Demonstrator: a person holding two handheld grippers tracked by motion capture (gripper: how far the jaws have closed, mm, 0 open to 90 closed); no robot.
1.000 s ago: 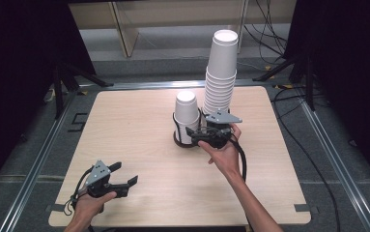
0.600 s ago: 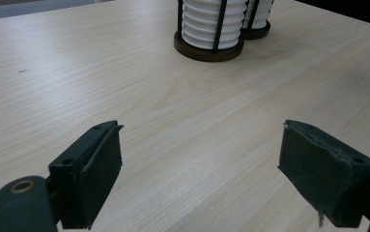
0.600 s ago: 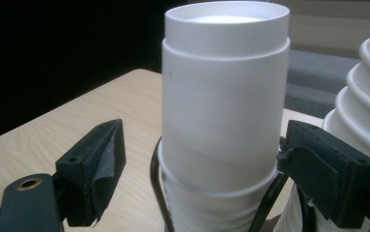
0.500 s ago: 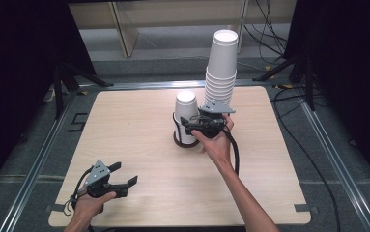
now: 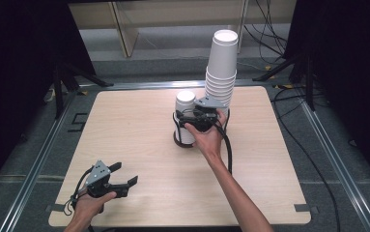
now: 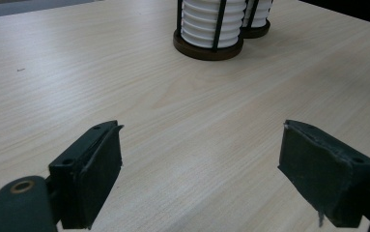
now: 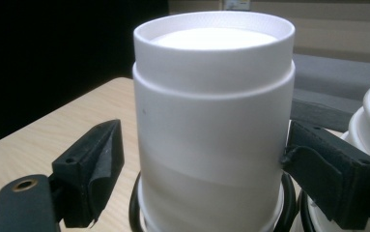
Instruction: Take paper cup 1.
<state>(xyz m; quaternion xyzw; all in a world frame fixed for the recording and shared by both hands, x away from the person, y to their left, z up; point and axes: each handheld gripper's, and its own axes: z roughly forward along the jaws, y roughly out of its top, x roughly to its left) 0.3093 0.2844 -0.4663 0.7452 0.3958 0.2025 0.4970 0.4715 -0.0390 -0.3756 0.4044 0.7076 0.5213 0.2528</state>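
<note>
High view: my right gripper point(image 5: 187, 120) straddles the upside-down white paper cup point(image 5: 185, 116) topping the short stack in a black wire holder point(image 5: 178, 140) mid-table, beside the tall white cup stack point(image 5: 220, 65). Its jaws stand wide around the cup, one pad touching. My left gripper point(image 5: 124, 175) rests released near the table's front edge.

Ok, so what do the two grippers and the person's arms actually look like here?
Both are black handheld tools. The left gripper and the right gripper each carry a grey three-cornered plate on top and trail a black cable. Each has two flat black jaws faced with dark pads, slightly frayed at the edges, and a brass-coloured eyelet beside one jaw. The forearms are bare, with no sleeves in sight.
</note>
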